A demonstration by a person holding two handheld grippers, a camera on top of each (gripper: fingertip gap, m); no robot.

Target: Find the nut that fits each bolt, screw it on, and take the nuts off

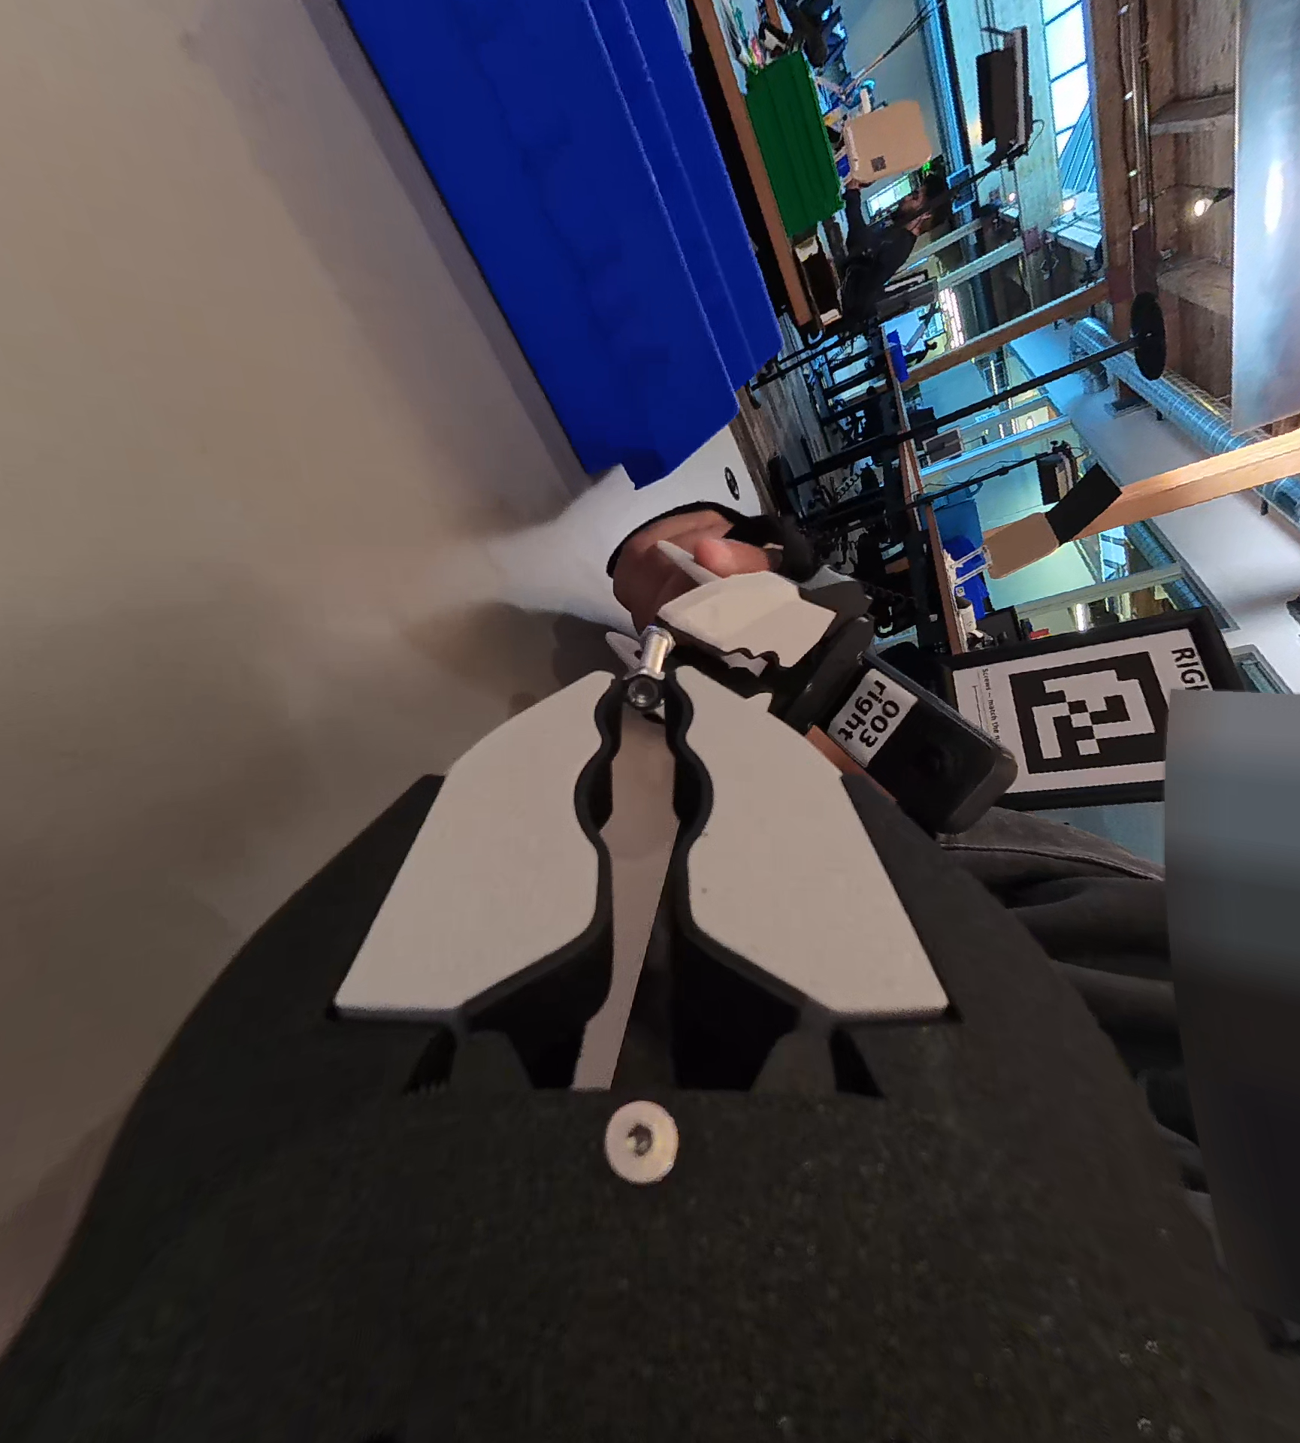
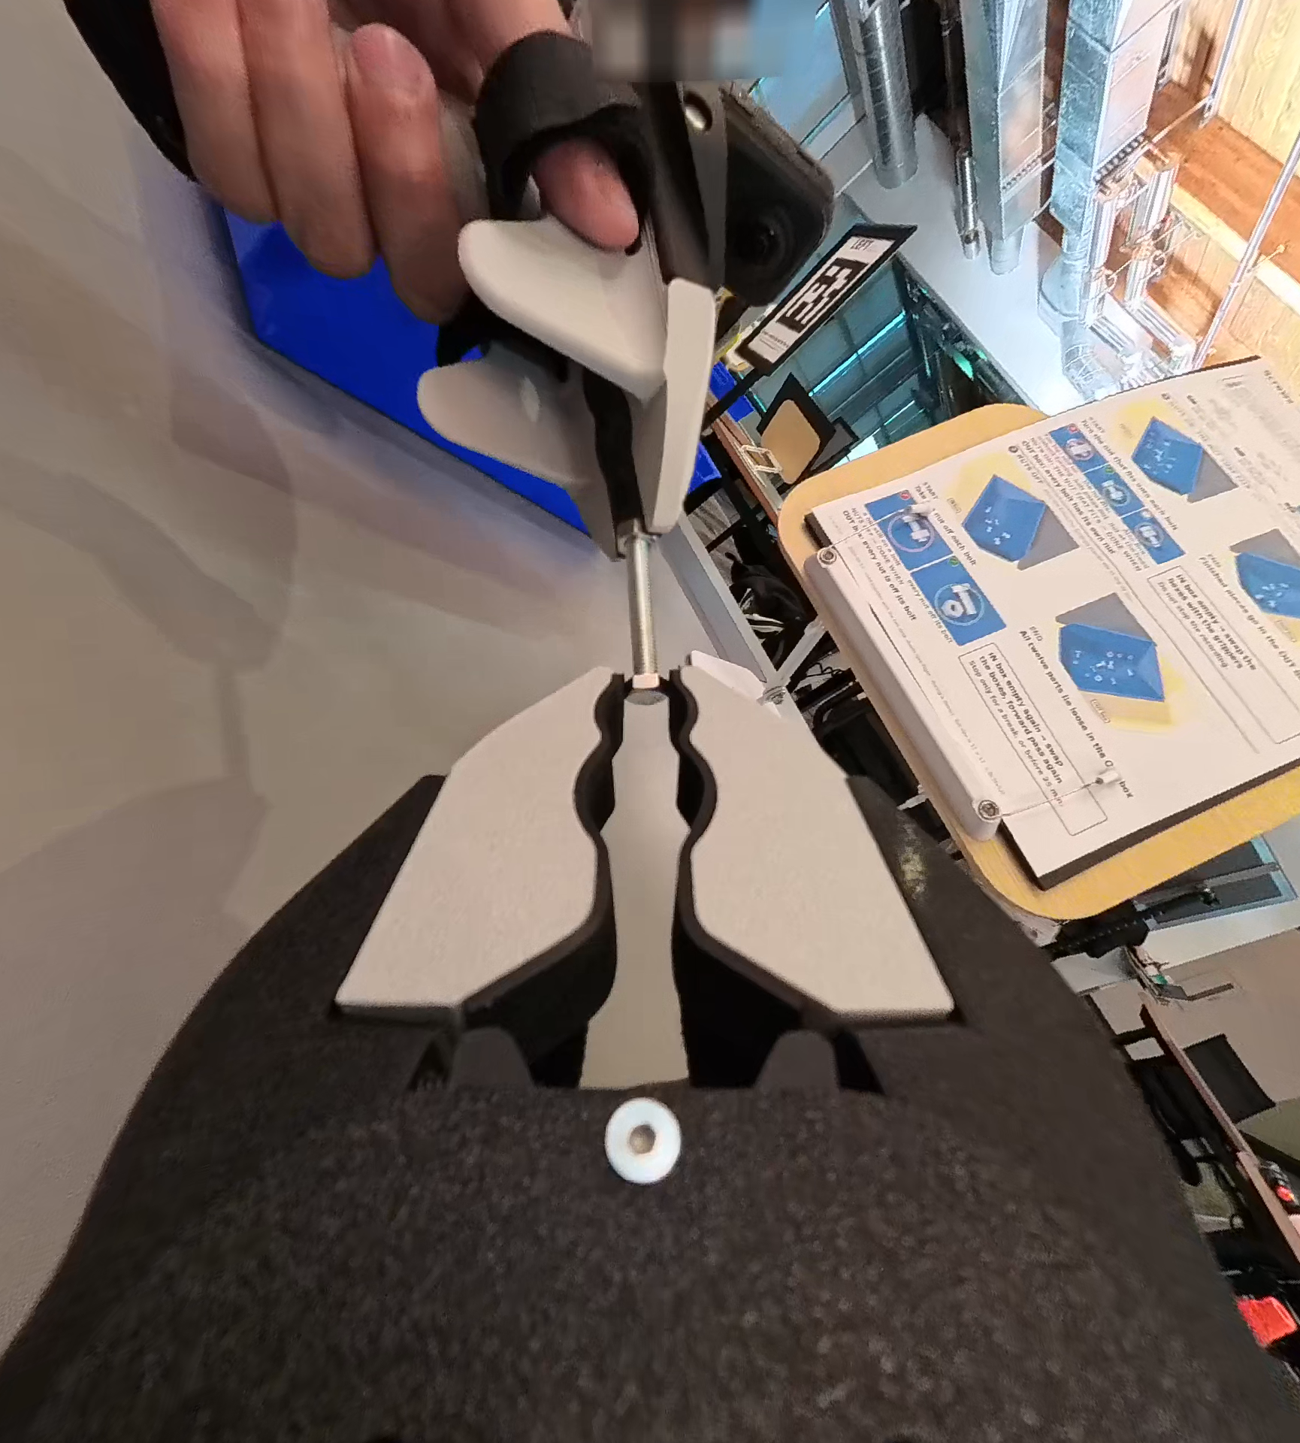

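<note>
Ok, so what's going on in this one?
A person is working a bolt and nut with two handheld grippers above a pale table. The left gripper is clamped on one end of the bolt, and the right gripper pinches the nut at the threaded tip. Whether the nut is going on or coming off cannot be told. A blue bin sits behind.

Both grippers (image 1: 643, 691) (image 2: 643, 691) clamped, tips together.

The bolt (image 2: 643, 605) is seen as shiny threaded metal, the fingers (image 2: 506, 843) as matt grey plastic, the bench (image 2: 85, 625) as smooth matt white.
</note>
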